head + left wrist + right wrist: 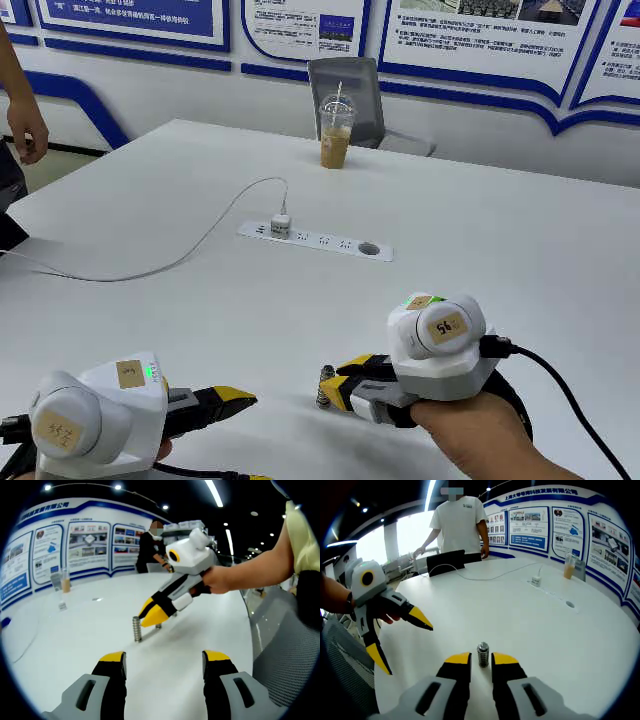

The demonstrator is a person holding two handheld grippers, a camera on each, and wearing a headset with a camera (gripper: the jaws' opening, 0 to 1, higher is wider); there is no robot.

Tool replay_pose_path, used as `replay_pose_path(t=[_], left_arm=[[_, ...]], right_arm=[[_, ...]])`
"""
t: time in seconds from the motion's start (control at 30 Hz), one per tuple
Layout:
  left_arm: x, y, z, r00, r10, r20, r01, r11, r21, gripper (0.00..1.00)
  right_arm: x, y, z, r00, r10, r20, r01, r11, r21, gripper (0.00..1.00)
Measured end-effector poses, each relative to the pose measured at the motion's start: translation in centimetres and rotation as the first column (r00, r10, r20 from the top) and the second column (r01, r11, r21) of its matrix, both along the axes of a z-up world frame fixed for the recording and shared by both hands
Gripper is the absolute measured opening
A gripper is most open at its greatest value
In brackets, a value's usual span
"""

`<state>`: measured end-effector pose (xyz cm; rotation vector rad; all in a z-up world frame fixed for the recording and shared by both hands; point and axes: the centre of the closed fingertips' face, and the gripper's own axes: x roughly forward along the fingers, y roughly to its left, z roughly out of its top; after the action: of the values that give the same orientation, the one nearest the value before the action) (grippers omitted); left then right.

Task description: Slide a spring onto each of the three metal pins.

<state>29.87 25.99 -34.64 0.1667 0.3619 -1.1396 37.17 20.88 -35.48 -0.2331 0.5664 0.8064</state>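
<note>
- Left claw (164,656): wide open, jaws well apart above the bare white table (480,260); yellow tips aimed across toward the right claw.
- Right claw (482,658): jaws drawn close, with only a narrow gap between the yellow tips; held in a hand (480,435); nose tilted down toward the tabletop.
- Spring (136,629): upright on the table, right at the tips of the right claw and in line with the gap between them; round metal top visible at its upper end; cannot tell whether the tips press on it or merely flank it.
- Seen from the left claw: spring ahead of the open jaws, a little left of centre, apart from them.
- Small metal stub (158,626): just beside the spring, under the right claw's jaws; too small to tell more.
- Beyond the right claw, farther across the table: white power strip (316,241) lying flat; white charger (281,226) plugged in at the end nearer the left claw; white cable (190,250) curving away from it; all well apart from both claws.
- Farther still beyond both claws: clear cup (335,135) of brownish drink with a straw, near the far table edge; grey chair (350,95) just behind it.
- Ahead and left of the right claw, in the right gripper view: a person (459,525) in a white shirt standing at the far side of the table, well apart from the spring.
</note>
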Motion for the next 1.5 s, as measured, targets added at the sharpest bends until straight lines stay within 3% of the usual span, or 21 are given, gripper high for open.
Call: replay_pose_path(t=[0.9, 1.17, 1.5], left_arm=[[-0.1, -0.2, 0.7, 1.0, -0.003, 0.02, 0.003, 1.0, -0.001, 0.64], [-0.1, -0.3, 0.9, 1.0, -0.005, 0.025, 0.005, 1.0, -0.002, 0.64], [-0.1, -0.7, 1.1, 1.0, -0.012, 0.027, 0.012, 1.0, -0.001, 0.65]], right_arm=[[-5.7, -2.9, 1.0, 0.999, 0.027, 0.031, -0.027, 1.0, -0.006, 0.23], [-7.3, -5.2, 0.6, 1.0, 0.008, 0.022, -0.007, 1.0, -0.021, 0.24], [-8.3, -8.5, 0.8, 0.999, -0.035, 0.029, 0.036, 0.999, -0.035, 0.26]])
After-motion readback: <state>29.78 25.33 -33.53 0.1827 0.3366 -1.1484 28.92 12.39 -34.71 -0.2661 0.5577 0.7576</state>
